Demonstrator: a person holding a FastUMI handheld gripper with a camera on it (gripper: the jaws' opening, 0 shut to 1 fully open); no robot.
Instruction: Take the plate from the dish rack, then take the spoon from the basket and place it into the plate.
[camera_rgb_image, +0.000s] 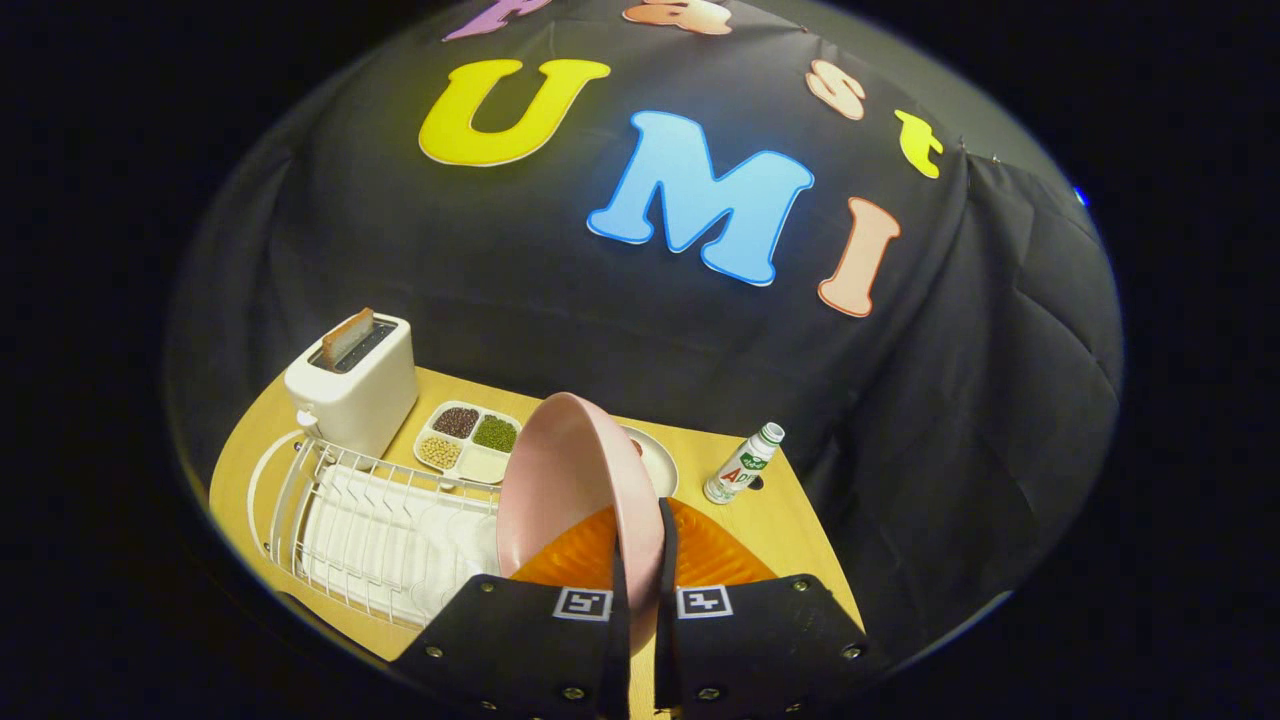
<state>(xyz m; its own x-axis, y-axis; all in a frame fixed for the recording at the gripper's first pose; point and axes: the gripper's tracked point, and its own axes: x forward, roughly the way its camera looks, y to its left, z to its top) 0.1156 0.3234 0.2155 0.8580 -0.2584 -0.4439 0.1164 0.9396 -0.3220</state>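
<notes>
One pink plate (575, 480) (held on edge) pinched in the gripper (640, 560) jaws, above one dish rack (370, 530).

the claw (640, 590) clamps the pink plate (570, 480) by its rim, above the dish rack (370, 530).

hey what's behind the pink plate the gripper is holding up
Behind the pink plate, pinched between the gripper fingers, part of a pale dish peeks out, and an orange basket lies beneath. The plate covers the rest of both.
</notes>
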